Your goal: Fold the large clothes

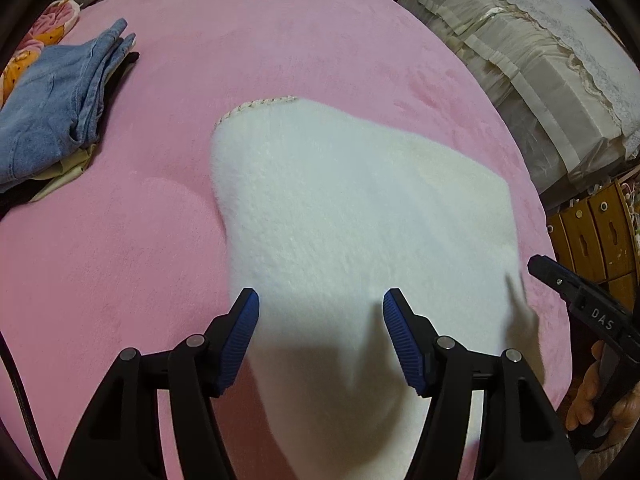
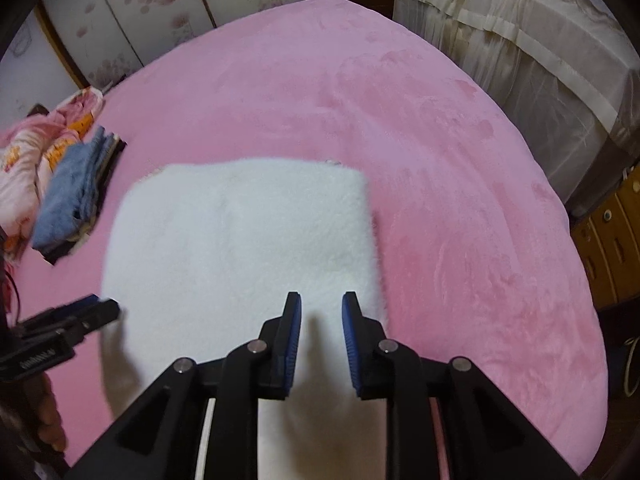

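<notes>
A white fluffy garment (image 1: 360, 208) lies folded into a rough rectangle on the pink bed cover (image 1: 280, 40); a braided trim shows at its far left corner. My left gripper (image 1: 322, 300) hovers over the garment's near left part, jaws wide apart, pads touching nothing. In the right wrist view the same garment (image 2: 240, 220) lies flat on the pink cover (image 2: 440, 160). My right gripper (image 2: 322, 300) is over its near right edge, with a narrow gap between the blue pads and no cloth pinched. Each gripper shows at the edge of the other's view: the right gripper (image 1: 538, 266), the left gripper (image 2: 108, 308).
A stack of folded clothes topped by blue denim (image 1: 52, 108) sits at the bed's left, beside a floral quilt (image 2: 24, 160). Cream-draped furniture (image 1: 520, 60) and wooden drawers (image 1: 592, 232) stand past the bed's right edge. Floral wardrobe doors (image 2: 160, 8) are behind.
</notes>
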`<action>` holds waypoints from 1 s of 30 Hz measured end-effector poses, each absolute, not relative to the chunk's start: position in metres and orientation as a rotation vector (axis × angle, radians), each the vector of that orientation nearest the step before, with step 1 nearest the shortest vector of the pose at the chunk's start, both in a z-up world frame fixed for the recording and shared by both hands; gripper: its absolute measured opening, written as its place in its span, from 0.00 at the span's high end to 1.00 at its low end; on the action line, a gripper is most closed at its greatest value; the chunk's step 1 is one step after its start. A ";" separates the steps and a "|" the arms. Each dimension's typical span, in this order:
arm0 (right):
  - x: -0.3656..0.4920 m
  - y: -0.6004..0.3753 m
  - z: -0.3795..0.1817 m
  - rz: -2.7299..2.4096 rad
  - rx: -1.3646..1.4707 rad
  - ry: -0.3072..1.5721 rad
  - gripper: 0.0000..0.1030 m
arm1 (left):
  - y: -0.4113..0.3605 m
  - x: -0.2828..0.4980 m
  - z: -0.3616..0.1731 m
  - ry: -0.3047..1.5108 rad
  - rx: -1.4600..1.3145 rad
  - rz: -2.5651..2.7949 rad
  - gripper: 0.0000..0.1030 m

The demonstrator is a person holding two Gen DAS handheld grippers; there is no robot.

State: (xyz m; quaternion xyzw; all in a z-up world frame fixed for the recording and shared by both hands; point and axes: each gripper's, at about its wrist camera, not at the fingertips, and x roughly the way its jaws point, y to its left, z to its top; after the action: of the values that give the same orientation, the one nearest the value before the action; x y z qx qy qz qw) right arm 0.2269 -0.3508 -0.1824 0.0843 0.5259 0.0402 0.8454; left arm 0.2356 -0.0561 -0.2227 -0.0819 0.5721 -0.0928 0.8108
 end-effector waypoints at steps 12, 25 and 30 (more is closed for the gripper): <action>0.206 -0.347 -0.149 0.321 0.128 1.164 0.66 | -0.073 0.186 -0.167 1.196 -0.200 -0.044 0.27; 0.193 -0.377 -0.149 0.414 0.207 1.163 0.28 | -0.069 0.162 -0.193 1.331 -0.259 -0.062 0.26; 0.193 -0.385 -0.174 0.391 0.209 1.202 0.27 | -0.058 0.164 -0.222 1.375 -0.316 -0.082 0.26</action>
State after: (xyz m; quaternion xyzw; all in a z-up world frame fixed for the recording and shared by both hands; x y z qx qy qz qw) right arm 0.1926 -0.3845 -0.1736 0.0973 0.5609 0.1825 0.8016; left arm 0.1638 -0.0580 -0.2215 -0.1452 0.6318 -0.0376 0.7605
